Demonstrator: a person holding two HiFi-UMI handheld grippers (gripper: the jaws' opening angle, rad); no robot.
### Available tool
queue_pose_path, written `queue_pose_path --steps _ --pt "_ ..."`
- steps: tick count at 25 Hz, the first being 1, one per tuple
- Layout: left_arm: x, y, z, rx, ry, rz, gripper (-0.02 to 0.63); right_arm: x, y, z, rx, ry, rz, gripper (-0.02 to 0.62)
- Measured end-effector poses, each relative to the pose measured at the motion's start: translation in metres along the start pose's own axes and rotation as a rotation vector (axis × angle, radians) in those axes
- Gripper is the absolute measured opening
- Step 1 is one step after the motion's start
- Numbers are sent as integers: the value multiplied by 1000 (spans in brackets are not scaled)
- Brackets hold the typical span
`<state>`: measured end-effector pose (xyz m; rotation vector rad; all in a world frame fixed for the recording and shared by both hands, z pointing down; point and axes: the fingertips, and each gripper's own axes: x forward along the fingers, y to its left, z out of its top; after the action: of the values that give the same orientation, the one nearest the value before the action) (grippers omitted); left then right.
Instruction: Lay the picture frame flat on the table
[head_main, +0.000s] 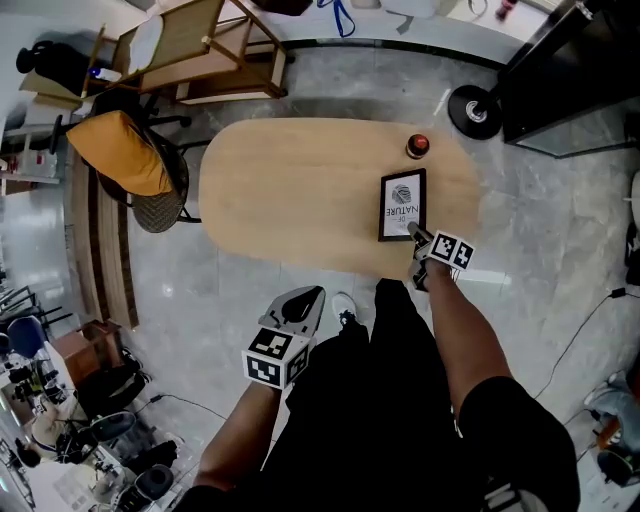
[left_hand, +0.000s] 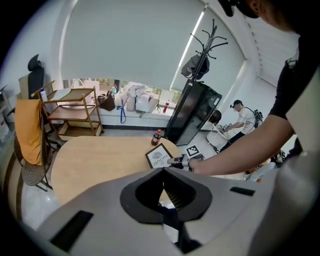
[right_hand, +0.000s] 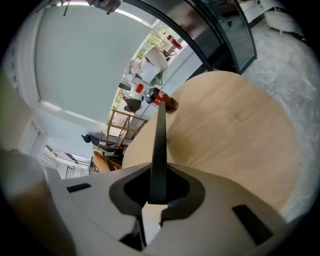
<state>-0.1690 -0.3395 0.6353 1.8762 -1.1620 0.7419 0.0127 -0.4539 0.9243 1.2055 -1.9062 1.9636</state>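
Black picture frame (head_main: 402, 205) sat toward the desk's (head_main: 290, 190) right end, its long axis running straight away from the right claw (head_main: 414, 233), clenched on its near edge; the left claw (head_main: 305, 303) hung closed and empty, well apart.

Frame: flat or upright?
Frame lies face up, about flat; right gripper shut on its near edge. Edge touching the table: cannot tell.

The right hand-held gripper (right_hand: 156, 194) clamps the picture frame (right_hand: 160, 145) edge-on above the tabletop (right_hand: 235, 135), with a bottle (right_hand: 159, 97) beyond.
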Motion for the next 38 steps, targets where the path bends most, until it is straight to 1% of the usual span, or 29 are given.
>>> queue_pose_path --steps 3,5,6,7,8,9,10,11,13,15,17,19,20,22,25,28,29,31,33,38 --pt "6 12 -6 -47 34 38 5 18 -19 -4 4 34 -27 18" --pt "12 15 -5 -68 42 48 5 26 -30 -14 -35 97 -60 32" --pt "15 15 -3 -73 42 47 5 30 -33 -19 -72 135 -72 40" --pt "18 14 -1 -74 41 43 5 33 -35 -24 -121 179 -82 59" --pt "22 13 0 -75 42 37 5 36 -38 -29 -176 229 -88 103" --pt "25 13 1 -79 44 31 5 39 -40 -34 -236 282 -95 162" --pt "28 14 2 -86 47 27 5 42 -42 -39 -298 333 -103 202" --pt "30 16 1 -93 48 25 5 45 -45 -43 -358 379 -115 219" --pt "32 20 0 -107 49 29 5 49 -50 -50 -469 464 -143 239" --pt "32 22 -2 -118 52 34 5 50 -59 -57 -595 555 -184 245" --pt "30 24 -6 -129 59 41 5 49 -73 -66 -733 660 -250 245" --pt "27 25 -9 -140 65 49 5 47 -87 -74 -846 748 -312 245" --pt "26 25 -9 -142 67 53 5 47 -92 -74 -893 769 -331 245" --pt "24 27 -11 -140 67 61 5 47 -95 -71 -956 774 -363 236" --pt "21 31 -14 -143 66 75 5 46 -99 -69 -974 765 -412 222" --pt "20 30 -13 -138 53 75 5 48 -100 -74 -980 786 -403 222" --pt "19 29 -12 -133 45 73 5 48 -99 -75 -964 791 -398 222" --pt "16 25 -9 -119 24 66 5 41 -98 -74 -898 788 -396 222" --pt "11 19 -4 -102 0 60 5 30 -94 -70 -844 767 -397 222" --pt "-10 11 6 -56 -76 35 5 -4 -73 -61 -847 709 -404 222"
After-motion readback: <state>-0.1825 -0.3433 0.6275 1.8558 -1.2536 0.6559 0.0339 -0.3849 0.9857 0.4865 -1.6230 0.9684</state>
